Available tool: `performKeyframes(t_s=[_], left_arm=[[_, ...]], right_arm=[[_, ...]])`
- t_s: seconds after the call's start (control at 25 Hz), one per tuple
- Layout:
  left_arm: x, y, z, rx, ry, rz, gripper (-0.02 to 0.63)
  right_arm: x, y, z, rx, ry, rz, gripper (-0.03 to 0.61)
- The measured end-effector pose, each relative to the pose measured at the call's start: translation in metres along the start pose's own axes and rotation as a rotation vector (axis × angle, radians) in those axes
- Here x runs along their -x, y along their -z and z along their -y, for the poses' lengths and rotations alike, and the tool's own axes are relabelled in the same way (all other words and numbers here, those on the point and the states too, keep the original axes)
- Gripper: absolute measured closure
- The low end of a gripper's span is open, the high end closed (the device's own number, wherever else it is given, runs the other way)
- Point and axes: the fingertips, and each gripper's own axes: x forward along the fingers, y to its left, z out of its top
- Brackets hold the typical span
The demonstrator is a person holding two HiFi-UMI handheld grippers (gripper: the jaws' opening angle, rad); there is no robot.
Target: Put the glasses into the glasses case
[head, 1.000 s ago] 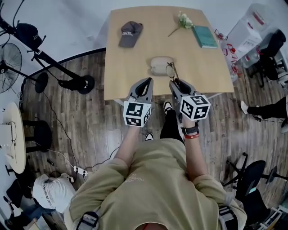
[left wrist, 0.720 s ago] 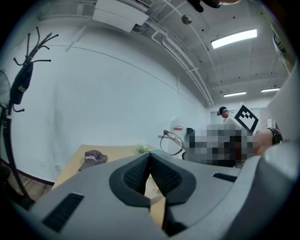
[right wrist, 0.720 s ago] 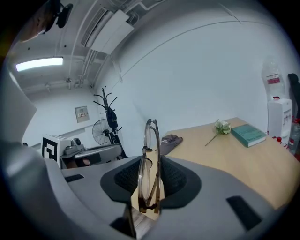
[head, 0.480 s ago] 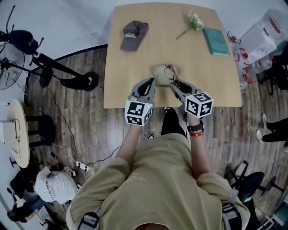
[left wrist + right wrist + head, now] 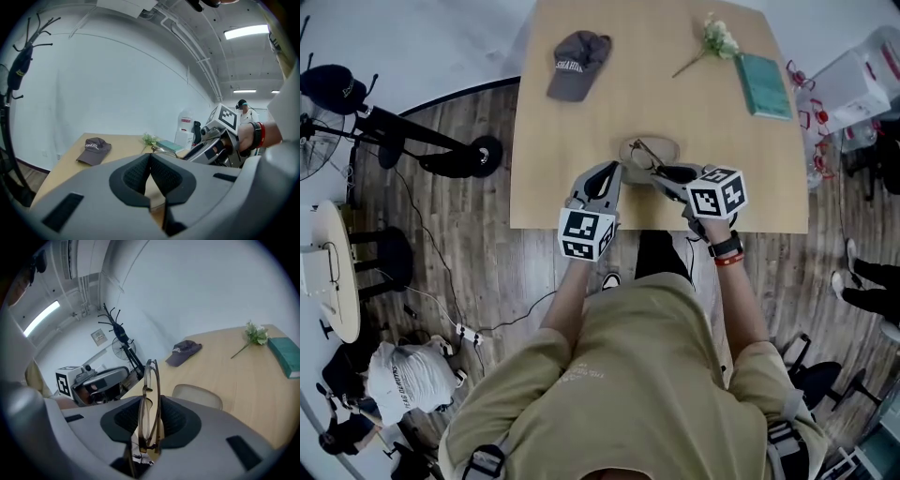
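A beige glasses case (image 5: 664, 147) lies near the front edge of the wooden table (image 5: 581, 141). My right gripper (image 5: 663, 172) is shut on the folded, thin-framed glasses (image 5: 643, 155) and holds them just over the case. In the right gripper view the glasses (image 5: 150, 399) stand upright between the pads, and the case (image 5: 198, 396) lies right behind them. My left gripper (image 5: 608, 172) hovers at the table's front edge, left of the case. Its pads (image 5: 161, 174) meet at the tips with nothing between them.
A dark grey cap (image 5: 577, 64) lies at the table's back left. A flower sprig (image 5: 712, 39) and a green book (image 5: 766, 84) lie at the back right. A fan stand (image 5: 422, 141) stands on the floor to the left, and a white container (image 5: 853, 80) to the right.
Both grippers have moved forward and down, from before the table's edge to over it. The right one has swung left and brought the glasses from beside the case to over it.
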Motion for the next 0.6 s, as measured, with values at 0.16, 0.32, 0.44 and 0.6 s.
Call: performKeyframes(t_s=[0.16, 0.32, 0.44, 0.6], left_arm=[[-0.012, 0.005, -0.010, 0.013, -0.010, -0.016, 0.591], [-0.020, 0.009, -0.022, 0.020, -0.023, -0.032, 0.591], [-0.025, 0.014, -0.029, 0.025, -0.035, -0.044, 0.591], [-0.030, 0.019, -0.038, 0.031, -0.051, -0.060, 0.591]], right_arm=[[-0.014, 0.006, 0.019, 0.085, -0.066, -0.150, 0.456], [-0.027, 0.020, 0.036, 0.174, -0.129, -0.322, 0.456], [-0.036, 0.026, 0.047, 0.174, -0.189, -0.395, 0.456], [-0.049, 0.035, 0.061, 0.205, -0.235, -0.502, 0.456]])
